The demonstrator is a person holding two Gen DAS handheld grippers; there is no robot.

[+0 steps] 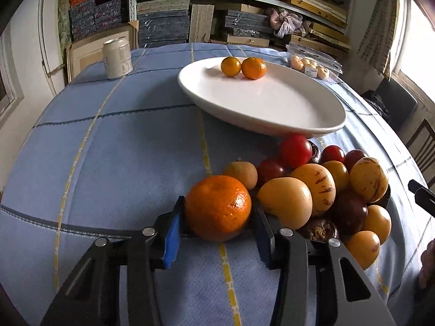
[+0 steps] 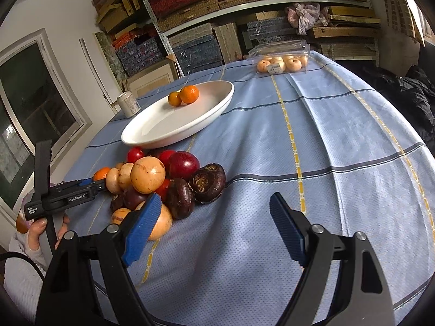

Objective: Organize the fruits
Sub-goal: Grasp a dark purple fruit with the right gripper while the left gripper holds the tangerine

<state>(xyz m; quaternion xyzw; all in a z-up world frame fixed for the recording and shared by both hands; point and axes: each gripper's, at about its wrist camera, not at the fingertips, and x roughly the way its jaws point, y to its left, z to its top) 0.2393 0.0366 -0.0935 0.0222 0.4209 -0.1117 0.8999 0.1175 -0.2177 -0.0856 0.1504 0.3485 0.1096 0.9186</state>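
Note:
A large orange mandarin (image 1: 217, 207) lies on the blue cloth at the left edge of a fruit pile (image 1: 320, 190) of yellow striped fruits, red ones and dark purple-brown ones. My left gripper (image 1: 218, 206) has its blue pads against both sides of this mandarin. From the right wrist view the left gripper (image 2: 92, 184) shows at the pile's far left with the mandarin (image 2: 101, 174). My right gripper (image 2: 214, 198) stands open over bare cloth just right of the pile (image 2: 163, 179), holding nothing. Behind, a white oval plate (image 1: 272, 130) (image 2: 163, 133) carries two small mandarins (image 1: 242, 67) (image 2: 183, 96).
A drink can (image 1: 117, 58) (image 2: 129, 104) stands at the table's far left edge. A clear plastic box of pale fruits (image 1: 310, 65) (image 2: 282, 59) sits far right. Stacked shelves rise behind the table. A person's hand (image 2: 40, 231) grips the left tool's handle.

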